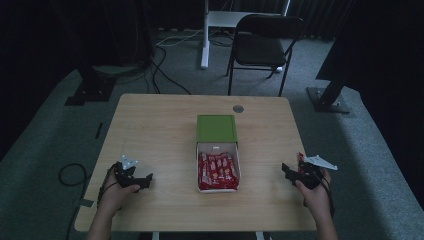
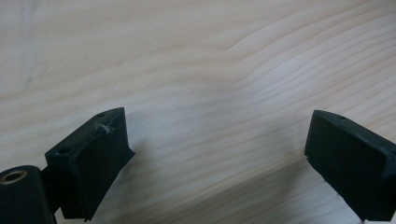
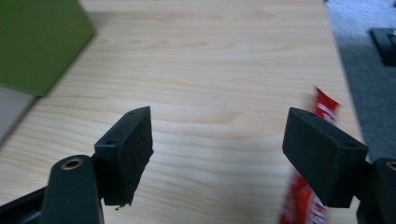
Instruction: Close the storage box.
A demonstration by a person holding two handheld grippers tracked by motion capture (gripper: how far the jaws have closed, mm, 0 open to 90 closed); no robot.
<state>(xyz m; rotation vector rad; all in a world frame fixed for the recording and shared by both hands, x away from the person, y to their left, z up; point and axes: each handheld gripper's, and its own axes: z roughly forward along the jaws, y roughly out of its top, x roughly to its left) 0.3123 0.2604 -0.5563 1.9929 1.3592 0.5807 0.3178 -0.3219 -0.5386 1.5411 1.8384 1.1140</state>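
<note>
box [image 1: 218,175] of red snack bars sits mid-table [image 1: 150,125], green lid [image 1: 216,129] touching its far end; bars' long axis runs near-far. both tongs spread, empty: left tongs [image 1: 135,178] and right tongs [image 1: 296,173] flank the box, about equally near. 1 loose red bar [image 3: 308,196] lies just beside the right tongs, blurred and partly hidden behind its jaw.

Each black tool [image 1: 134,176] [image 1: 299,173] has blocky screw-holed jaws, a grey triangular plate and thin cable.
</note>
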